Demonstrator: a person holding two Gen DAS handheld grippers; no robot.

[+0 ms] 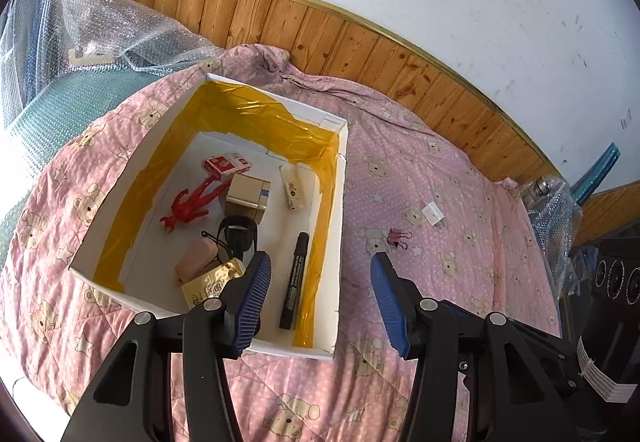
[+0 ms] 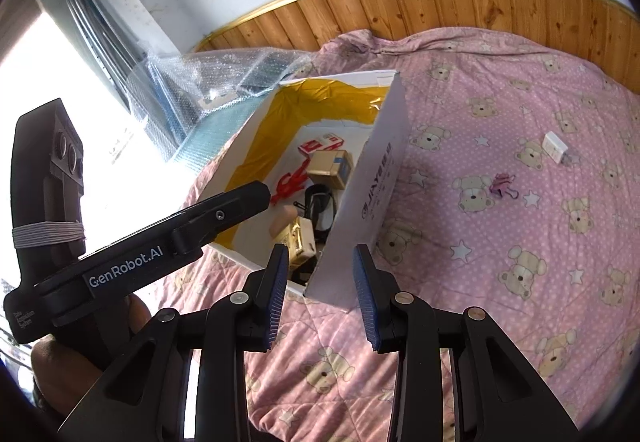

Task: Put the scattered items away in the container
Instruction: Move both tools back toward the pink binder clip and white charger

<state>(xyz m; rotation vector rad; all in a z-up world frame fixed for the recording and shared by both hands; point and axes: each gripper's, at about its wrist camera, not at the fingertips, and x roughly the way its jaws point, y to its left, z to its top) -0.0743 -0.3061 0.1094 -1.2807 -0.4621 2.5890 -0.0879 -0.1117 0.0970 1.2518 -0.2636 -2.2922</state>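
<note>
Broadly, the pink bear-print quilt [image 1: 440, 202] carries everything, and on it stands the white cardboard box [image 1: 338, 242] lined with yellow tape, already holding a black marker [image 1: 294, 278], a red figure, small cartons and other bits. Two items are left outside it, both on the quilt to the right of the box: a small white plug-like block [image 2: 555, 147] farther off, and a pink binder clip [image 2: 503, 184] nearer, well apart from the box wall. The right gripper [image 2: 320, 290] hangs with its jaws spread and empty, close to the box's near right corner; the clip lies ahead of it and to its right. The left gripper [image 1: 320, 298], also spread and empty, straddles the box's right wall. I judge the right gripper better placed for the clip.
</note>
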